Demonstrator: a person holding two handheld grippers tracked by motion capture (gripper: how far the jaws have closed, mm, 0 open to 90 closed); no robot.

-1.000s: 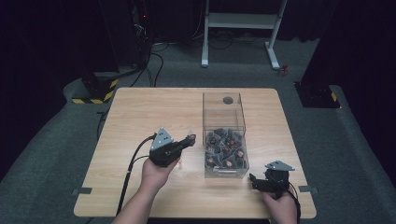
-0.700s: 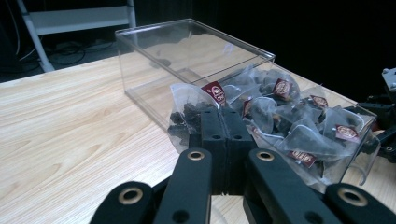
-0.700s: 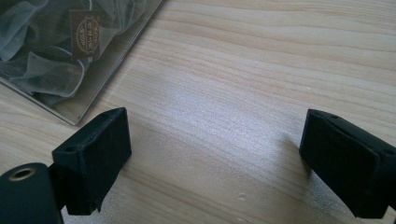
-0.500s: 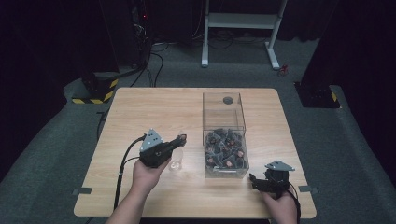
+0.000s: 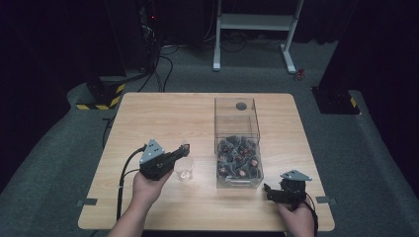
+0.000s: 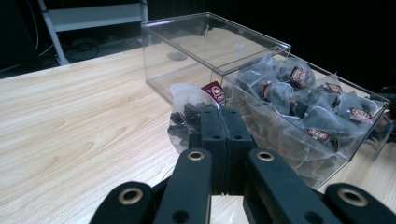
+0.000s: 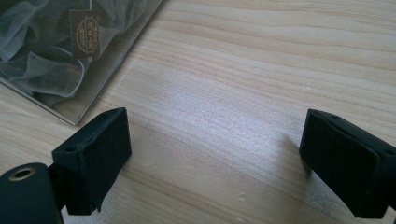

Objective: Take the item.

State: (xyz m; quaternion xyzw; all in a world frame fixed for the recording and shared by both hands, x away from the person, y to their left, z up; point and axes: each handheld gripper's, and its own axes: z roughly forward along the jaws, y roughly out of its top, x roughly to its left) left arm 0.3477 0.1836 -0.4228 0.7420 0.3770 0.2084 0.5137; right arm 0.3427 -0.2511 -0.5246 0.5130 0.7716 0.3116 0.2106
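Observation:
My left gripper (image 5: 183,151) is shut on a mesh tea bag (image 6: 189,106) with a dark red tag, pinched at its lower edge in the left gripper view. In the high view the jaws hang just above a small clear glass (image 5: 185,171) left of the box. The clear plastic box (image 5: 238,148) holds several tea bags (image 6: 303,112) in its near half; its far half is bare. My right gripper (image 5: 269,191) rests low at the table's front right with its jaws wide open (image 7: 215,154) over bare wood, beside the box's near corner (image 7: 70,107).
The wooden table (image 5: 158,118) has free room at its left and back. Its front edge lies just behind both hands. Beyond the table are dark floor, a white stand (image 5: 257,22) and cables.
The left gripper has moved left, away from the box, carrying the tea bag; the glass it covered is now uncovered under its jaw tips. The right gripper has kept still.

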